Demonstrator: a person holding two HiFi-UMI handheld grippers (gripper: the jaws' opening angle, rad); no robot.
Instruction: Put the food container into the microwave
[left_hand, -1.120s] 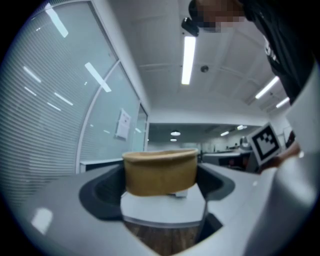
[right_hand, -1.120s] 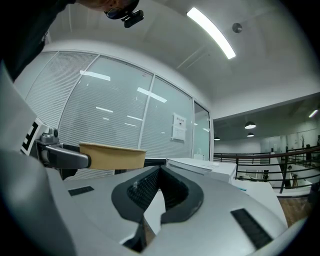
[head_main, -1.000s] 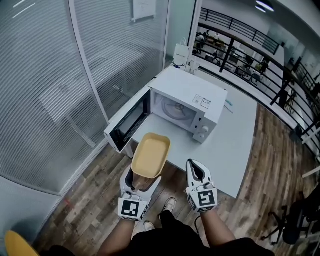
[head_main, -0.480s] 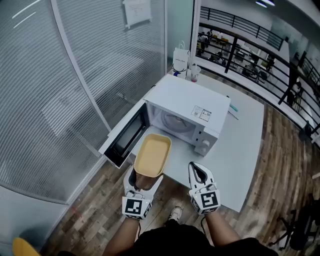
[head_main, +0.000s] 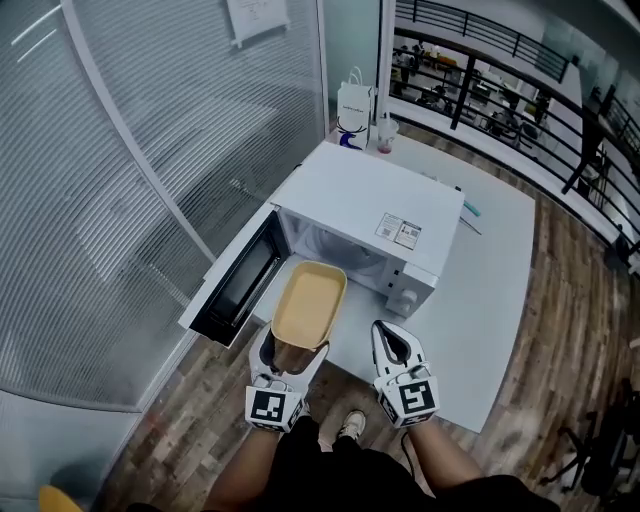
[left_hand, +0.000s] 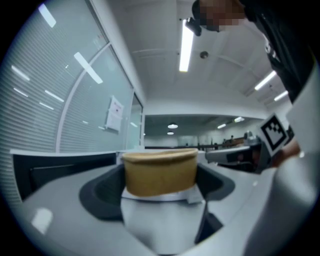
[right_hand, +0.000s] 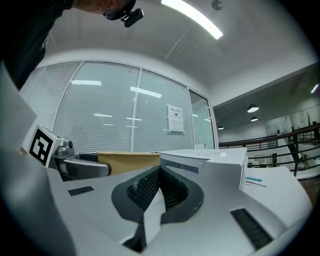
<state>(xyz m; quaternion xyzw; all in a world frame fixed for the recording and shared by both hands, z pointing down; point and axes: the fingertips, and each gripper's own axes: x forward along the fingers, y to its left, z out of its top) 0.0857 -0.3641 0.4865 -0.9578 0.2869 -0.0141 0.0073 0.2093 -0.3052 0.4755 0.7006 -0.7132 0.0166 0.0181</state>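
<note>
Two grippers nearest me. My left gripper (head_main: 288, 358) is clamped on the near end of the container (head_main: 308, 303), and the left gripper view shows the tan wall pinched between the jaws. My right gripper (head_main: 388, 338) is squeezed closed on nothing and rides just beside it at the bench's (head_main: 480, 300) near edge.

What's changed in the last second: I've closed in. A moment ago the container hung short of the near edge. Now it reaches out over that edge, and its far end overlaps the mouth of the microwave (head_main: 365, 200). It's held roughly level, long side pointing into the cavity, and it isn't inside yet as far as I can tell.

The door (head_main: 232, 285) is swung wide open, sticking out past the bench's left edge, so nothing's blocking the way. I reckon the approach is basically done and what's left is the push in and setting it down.

Way back at the far corner sit a bag (head_main: 352, 103) and a cup (head_main: 385, 133), well clear of all this.
</note>
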